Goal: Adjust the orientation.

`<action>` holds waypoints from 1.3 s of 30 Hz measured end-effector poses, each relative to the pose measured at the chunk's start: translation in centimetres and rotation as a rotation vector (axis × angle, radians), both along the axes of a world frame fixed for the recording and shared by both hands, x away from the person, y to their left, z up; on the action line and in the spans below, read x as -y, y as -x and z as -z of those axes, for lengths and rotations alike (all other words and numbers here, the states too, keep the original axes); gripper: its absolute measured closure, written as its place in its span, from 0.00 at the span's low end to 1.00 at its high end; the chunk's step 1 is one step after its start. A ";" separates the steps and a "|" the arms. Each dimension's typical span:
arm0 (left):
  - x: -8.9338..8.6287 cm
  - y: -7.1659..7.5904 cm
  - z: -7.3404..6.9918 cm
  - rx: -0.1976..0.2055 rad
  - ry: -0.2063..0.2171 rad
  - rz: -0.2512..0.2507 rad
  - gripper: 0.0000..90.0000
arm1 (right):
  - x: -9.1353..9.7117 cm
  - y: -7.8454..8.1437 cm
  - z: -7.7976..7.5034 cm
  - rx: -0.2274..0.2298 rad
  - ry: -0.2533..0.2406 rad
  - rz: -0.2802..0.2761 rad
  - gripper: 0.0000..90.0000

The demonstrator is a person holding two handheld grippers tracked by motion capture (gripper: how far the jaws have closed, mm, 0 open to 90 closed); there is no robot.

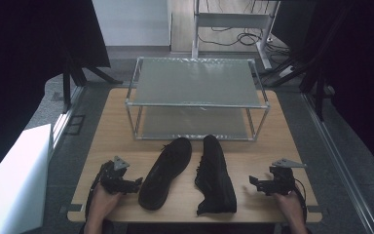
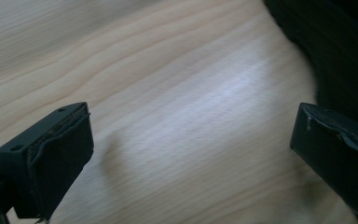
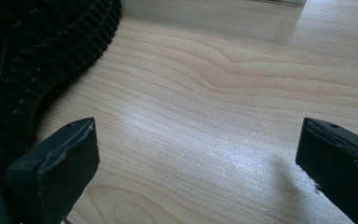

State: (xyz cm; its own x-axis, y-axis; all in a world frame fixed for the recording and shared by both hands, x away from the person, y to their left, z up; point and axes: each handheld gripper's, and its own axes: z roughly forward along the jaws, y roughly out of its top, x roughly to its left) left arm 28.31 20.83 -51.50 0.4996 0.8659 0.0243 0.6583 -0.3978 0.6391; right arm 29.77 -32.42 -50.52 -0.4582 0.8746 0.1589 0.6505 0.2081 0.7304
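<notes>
Light wooden table [image 1: 112,131] carrying a rack and a pair of shoes

A two-tier metal-framed rack with grey shelves [image 1: 197,83] stands at the table's far middle. Just in front of the rack lie two black lace-up shoes: the left black shoe [image 1: 166,171] angled with its toe toward the near edge, the right black shoe [image 1: 215,174] tipped on its side beside it, its ridged sole facing right.

Setting: lab or test studio, set up for recording.
Enclosure: black curtains [image 1: 24,44] hang on both sides.
Work surface: bare wooden table [image 1: 112,122] on grey floor.
Fixture: metal-framed two-tier rack [image 1: 197,97].
Background: aluminium frame [image 1: 233,22] with loose cables [image 1: 243,36].
</notes>
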 end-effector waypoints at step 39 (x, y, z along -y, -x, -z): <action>6.5 1.6 -0.3 -0.017 -0.038 0.186 0.00 | 0.0 0.0 -0.1 0.006 -0.014 -0.005 0.00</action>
State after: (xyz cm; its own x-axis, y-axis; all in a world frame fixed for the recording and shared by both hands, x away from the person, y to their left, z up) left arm 26.71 14.31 -51.23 0.6516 0.7572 0.0455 0.5820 -0.5374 0.6103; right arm 29.80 -32.46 -50.47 -0.4632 0.8701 0.1687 0.6454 0.2007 0.7370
